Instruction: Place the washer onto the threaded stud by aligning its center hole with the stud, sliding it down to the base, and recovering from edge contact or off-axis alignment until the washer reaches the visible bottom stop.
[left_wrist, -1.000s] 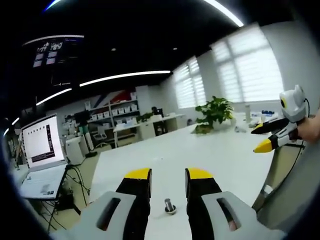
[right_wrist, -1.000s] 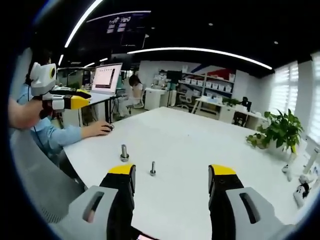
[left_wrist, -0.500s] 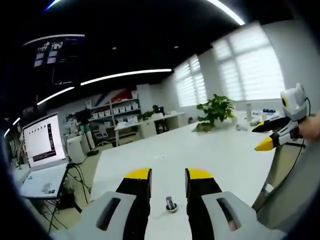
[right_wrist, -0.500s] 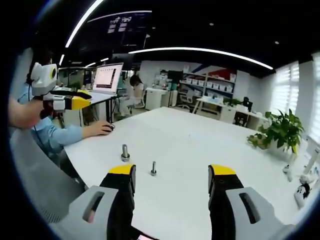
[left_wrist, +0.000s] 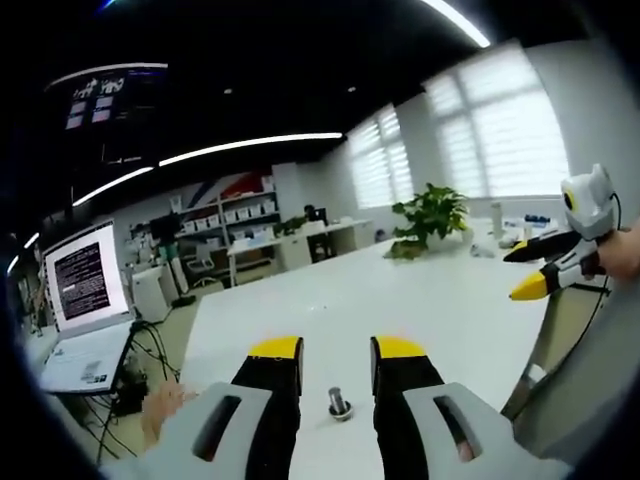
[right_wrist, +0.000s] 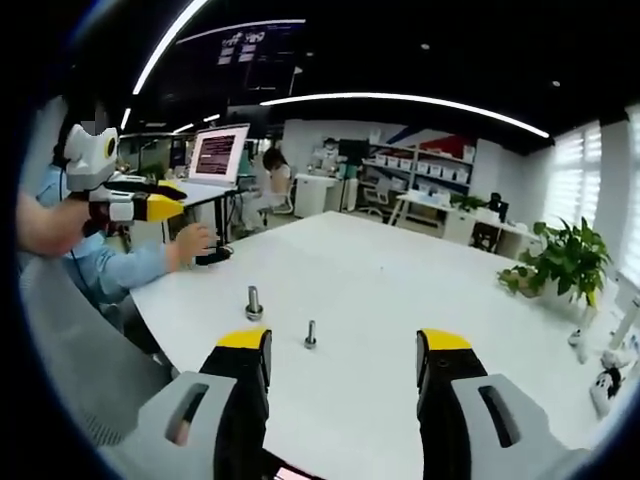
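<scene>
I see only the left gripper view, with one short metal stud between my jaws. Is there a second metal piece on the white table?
Observer: Yes. The right gripper view shows a thinner upright metal bolt standing apart from the thicker metal stud.
Operator: Which one lies nearer the right gripper?
Observer: The thin bolt, just ahead of the open right gripper.
Operator: Is anyone close to the table?
Observer: A person's hand in a light blue sleeve is raised at the white table edge.

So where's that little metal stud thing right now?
In the right gripper view, the smaller stud stands upright on the white table, just right of the thicker stud and ahead of the right claw.
</scene>
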